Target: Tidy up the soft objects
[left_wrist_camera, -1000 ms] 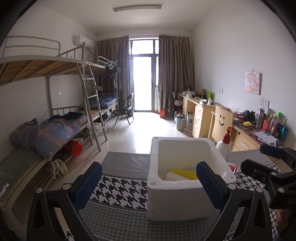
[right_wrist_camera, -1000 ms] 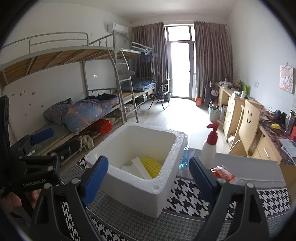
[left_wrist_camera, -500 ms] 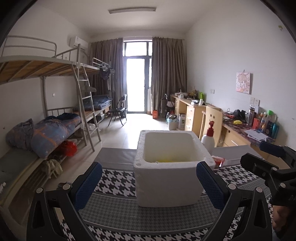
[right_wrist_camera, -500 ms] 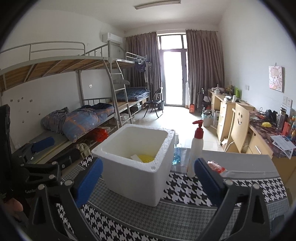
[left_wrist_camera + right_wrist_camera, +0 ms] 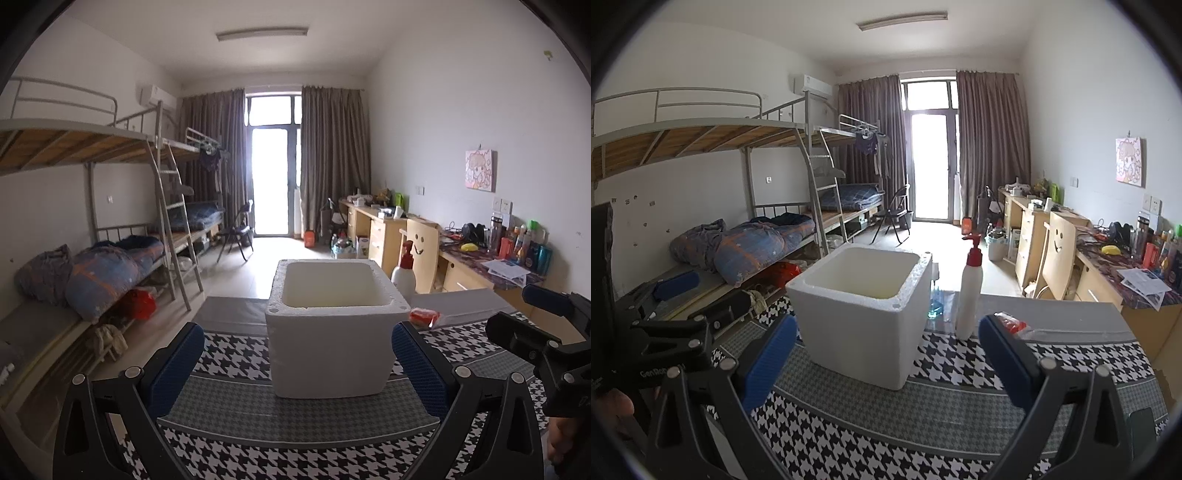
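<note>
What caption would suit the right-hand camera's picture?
Open right gripper faces a white foam box and pump bottle on a houndstooth cloth.

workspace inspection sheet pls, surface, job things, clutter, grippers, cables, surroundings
surface: table under a houndstooth cloth, bare grey strip at the far edge.
job's things: white foam box upright on the cloth, open top; its contents are hidden from both views.
clutter: white pump bottle with red top standing beside the box, apart from it; small red packet near the box's far corner.
grippers: left gripper and right gripper both have jaws wide open, holding nothing, short of the box.
cables: nothing seen on the table.
surroundings: bunk beds with bedding, folding chair, desks along the wall, curtained glass door.
</note>
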Tool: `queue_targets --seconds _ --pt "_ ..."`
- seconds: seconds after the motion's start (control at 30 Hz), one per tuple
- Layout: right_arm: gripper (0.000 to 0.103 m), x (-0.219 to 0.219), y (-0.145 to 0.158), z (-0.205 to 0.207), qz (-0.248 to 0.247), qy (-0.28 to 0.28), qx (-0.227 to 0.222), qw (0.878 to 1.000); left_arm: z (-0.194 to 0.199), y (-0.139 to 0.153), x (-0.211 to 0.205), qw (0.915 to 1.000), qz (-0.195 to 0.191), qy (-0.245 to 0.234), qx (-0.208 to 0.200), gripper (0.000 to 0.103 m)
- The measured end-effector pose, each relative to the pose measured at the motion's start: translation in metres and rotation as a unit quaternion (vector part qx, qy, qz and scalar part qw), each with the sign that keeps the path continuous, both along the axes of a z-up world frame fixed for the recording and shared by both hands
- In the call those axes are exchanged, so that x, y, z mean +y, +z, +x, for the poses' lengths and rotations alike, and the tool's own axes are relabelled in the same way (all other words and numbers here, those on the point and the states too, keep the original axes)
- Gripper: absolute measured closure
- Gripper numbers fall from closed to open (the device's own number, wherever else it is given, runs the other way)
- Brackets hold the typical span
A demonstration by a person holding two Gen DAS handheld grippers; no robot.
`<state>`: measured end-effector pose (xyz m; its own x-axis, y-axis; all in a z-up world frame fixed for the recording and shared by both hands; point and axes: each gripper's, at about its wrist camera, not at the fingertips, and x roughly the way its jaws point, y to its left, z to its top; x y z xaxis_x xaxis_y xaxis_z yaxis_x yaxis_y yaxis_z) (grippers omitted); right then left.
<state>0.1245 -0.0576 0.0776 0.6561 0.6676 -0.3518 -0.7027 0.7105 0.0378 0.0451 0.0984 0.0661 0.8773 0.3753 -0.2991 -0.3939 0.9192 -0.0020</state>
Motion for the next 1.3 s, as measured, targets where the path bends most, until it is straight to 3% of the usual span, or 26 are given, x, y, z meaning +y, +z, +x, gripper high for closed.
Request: queue_targets --seconds 0.73,1.3 --pt "0.003 -0.038 -0.018 -0.045 0.032 -0.028 -0.033 0.999 -0.044 -0.012 -0.024 0.9988 0.013 -0.025 -0.041 0.001" --pt "0.001 -0.046 -0.037 -0.061 0.037 -0.050 -0.031 0.998 -0.052 -0.030 -0.031 0.9992 0.003 -0.024 -0.031 0.001"
